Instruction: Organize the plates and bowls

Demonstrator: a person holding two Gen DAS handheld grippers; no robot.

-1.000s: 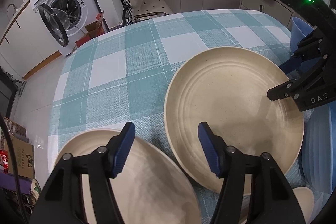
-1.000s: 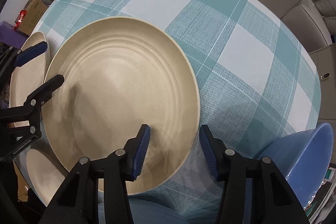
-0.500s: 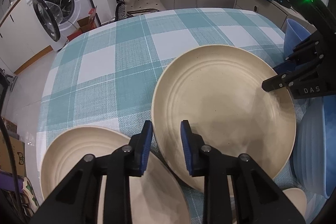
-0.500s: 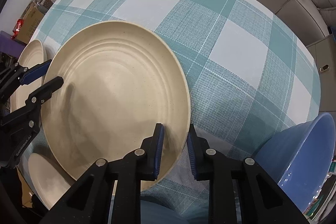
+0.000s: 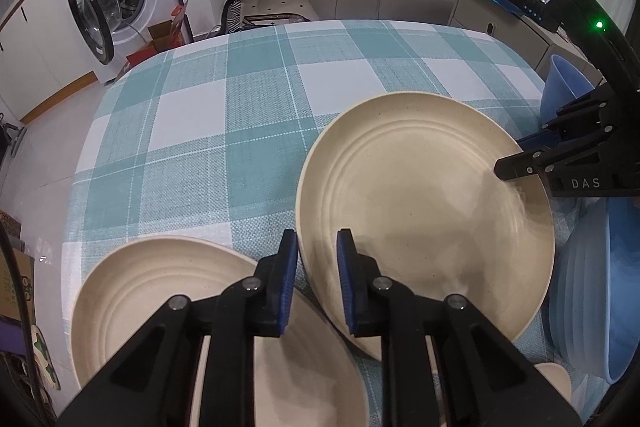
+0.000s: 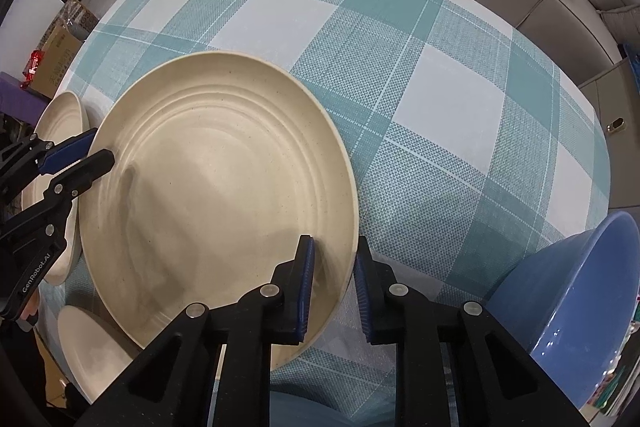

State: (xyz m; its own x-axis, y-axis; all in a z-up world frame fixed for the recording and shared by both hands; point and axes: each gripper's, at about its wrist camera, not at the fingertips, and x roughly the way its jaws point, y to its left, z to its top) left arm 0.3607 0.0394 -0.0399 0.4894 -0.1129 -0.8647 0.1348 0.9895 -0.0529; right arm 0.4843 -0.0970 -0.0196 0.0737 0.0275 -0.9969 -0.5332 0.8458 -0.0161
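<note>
Large cream plate (image 5: 424,211) sits face-up near the middle of the checked tablecloth (image 5: 224,115), ridged well toward the ceiling; being round it has no long axis to speak of, and it looks slightly tipped, though I cannot tell whether it is clear of the cloth. Left gripper (image 5: 317,281) pinches its rim at about 7 o'clock in the left wrist view, pads narrow on the lip. Right gripper (image 6: 334,287) clamps the opposite rim, at roughly 5 o'clock in the right wrist view, also narrow. Risk, as I judge it: both grips are shallow edge pinches on a smooth lip, so uneven lifting or pulling apart could let one side slip and the plate drop or swing. A second cream plate (image 5: 160,291) lies just beside it at 8 o'clock in the left view, a small cream dish (image 6: 92,347) shows near 8 o'clock in the right view, and a blue bowl (image 6: 576,307) stands at 4 o'clock; a swinging plate could knock any of them.
</note>
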